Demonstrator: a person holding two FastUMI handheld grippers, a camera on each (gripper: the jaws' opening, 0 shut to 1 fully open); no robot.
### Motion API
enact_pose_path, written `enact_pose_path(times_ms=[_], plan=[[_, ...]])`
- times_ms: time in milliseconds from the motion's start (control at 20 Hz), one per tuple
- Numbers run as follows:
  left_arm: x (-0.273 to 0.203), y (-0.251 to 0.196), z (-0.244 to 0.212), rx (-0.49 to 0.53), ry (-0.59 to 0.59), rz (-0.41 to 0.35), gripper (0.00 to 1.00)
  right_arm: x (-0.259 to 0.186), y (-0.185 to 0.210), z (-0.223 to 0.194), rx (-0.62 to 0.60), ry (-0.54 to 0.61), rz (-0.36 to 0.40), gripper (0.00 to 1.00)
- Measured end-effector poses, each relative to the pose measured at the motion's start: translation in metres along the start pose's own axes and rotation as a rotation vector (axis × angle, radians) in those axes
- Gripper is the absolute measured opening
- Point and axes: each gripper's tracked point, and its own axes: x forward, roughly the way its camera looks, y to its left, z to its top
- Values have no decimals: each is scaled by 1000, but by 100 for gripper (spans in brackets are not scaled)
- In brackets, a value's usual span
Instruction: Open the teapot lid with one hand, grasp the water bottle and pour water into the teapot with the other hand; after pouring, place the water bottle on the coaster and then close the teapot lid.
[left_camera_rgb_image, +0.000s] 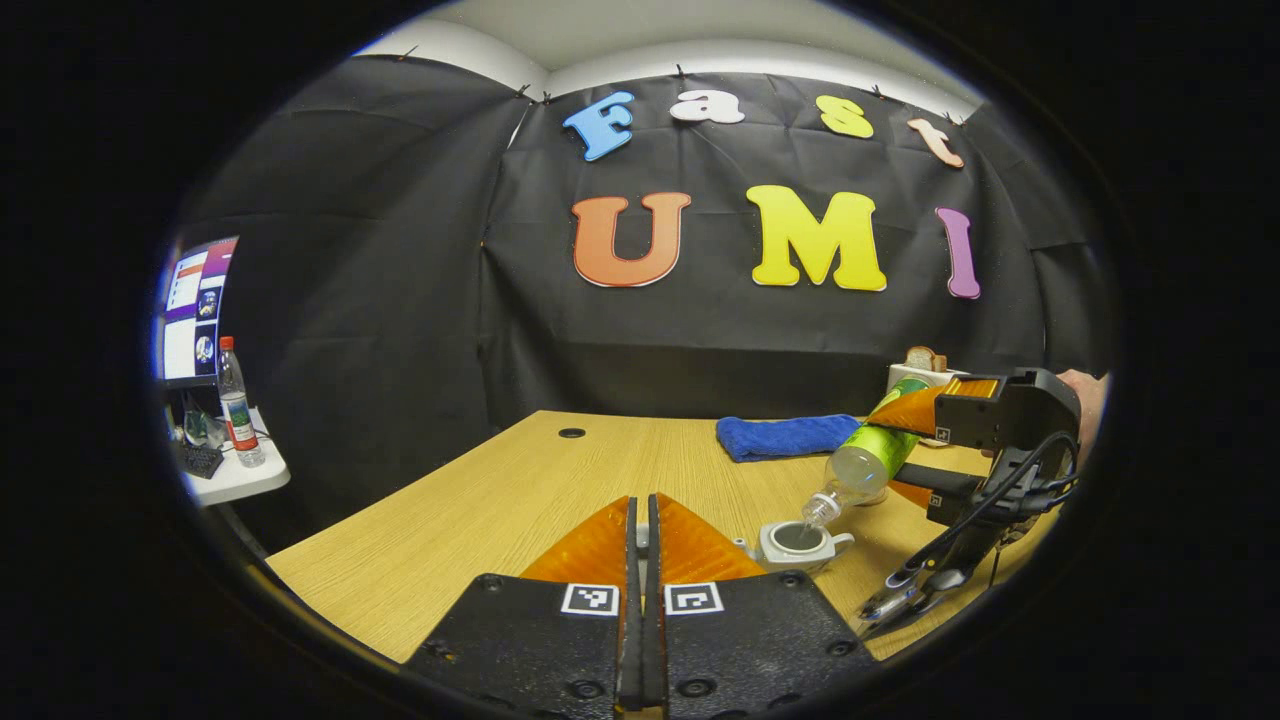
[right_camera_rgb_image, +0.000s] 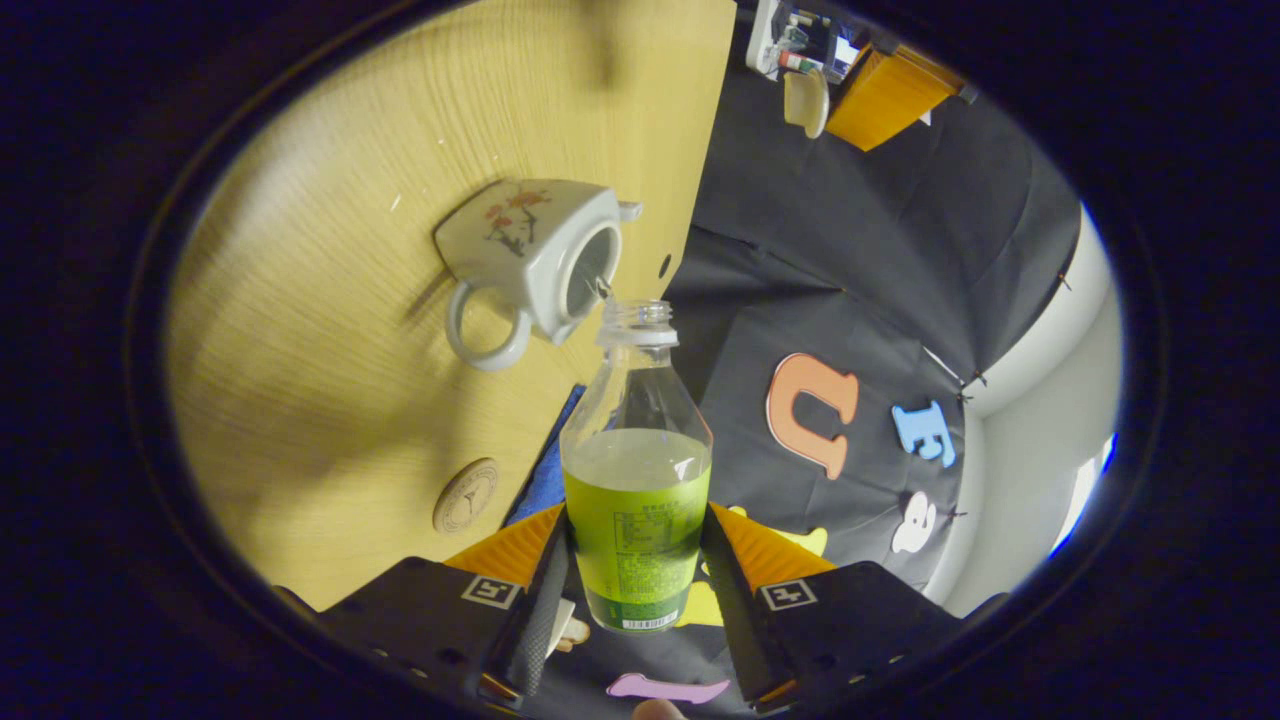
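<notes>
Green-labelled water bottle (right_camera_rgb_image: 637, 500) tilted over teapot (right_camera_rgb_image: 540, 260)

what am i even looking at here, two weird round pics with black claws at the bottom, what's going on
No robot here: a person holds a two-finger gripper in each hand, and each gripper carries a fisheye camera looking along its own fingers.

The left gripper view looks across a wooden table. The left gripper is closed, and something pale sits between its fingertips, too hidden to name. Farther off are a blue cloth and the right gripper tipping a water bottle over the open teapot.

The right gripper view is tilted because that hand is pouring. Its fingers clamp the bottle, whose mouth points at the teapot opening. A round coaster lies on the table nearby.
</notes>
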Motion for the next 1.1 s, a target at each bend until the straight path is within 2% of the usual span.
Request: enact_pose_path(times_ms=[500,1100], plan=[[0,3,-4,-11,8,-3,2,4,-13,9,-101,-13,-29,71],[-2,7,-2,-7,9,-3,2,3,-19,12,-137,-17,-38,72]])
